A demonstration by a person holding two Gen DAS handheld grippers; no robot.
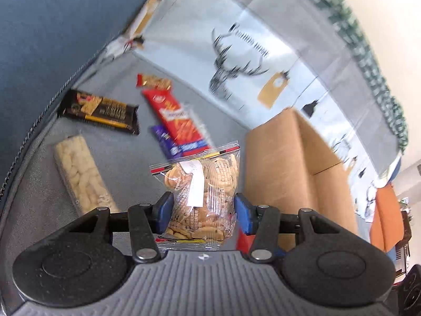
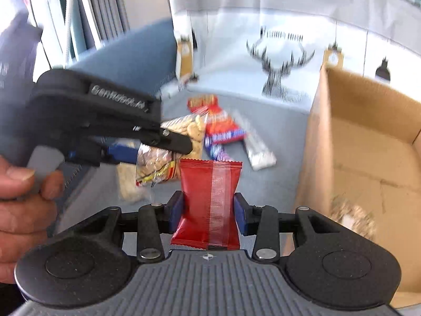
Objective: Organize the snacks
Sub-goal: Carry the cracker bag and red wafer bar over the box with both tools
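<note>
My left gripper (image 1: 202, 208) is shut on a clear zip bag of crackers (image 1: 208, 179), its blue pads pressing both sides, held up off the grey surface. In the right wrist view my right gripper (image 2: 208, 212) is shut on a red foil snack packet (image 2: 210, 184), which stands upright between the pads. There the left gripper (image 2: 168, 142) also shows at the left, with the cracker bag (image 2: 189, 129) in it and a person's hand (image 2: 21, 197) around its handle. An open cardboard box (image 2: 368, 144) stands to the right of both grippers.
On the grey cushion lie a black bar (image 1: 100, 110), a clear pack of pale puffs (image 1: 81, 173), a red packet (image 1: 179, 121), a purple one (image 1: 165, 142) and a small red-yellow one (image 1: 155, 81). The box (image 1: 284, 163) has something pale inside.
</note>
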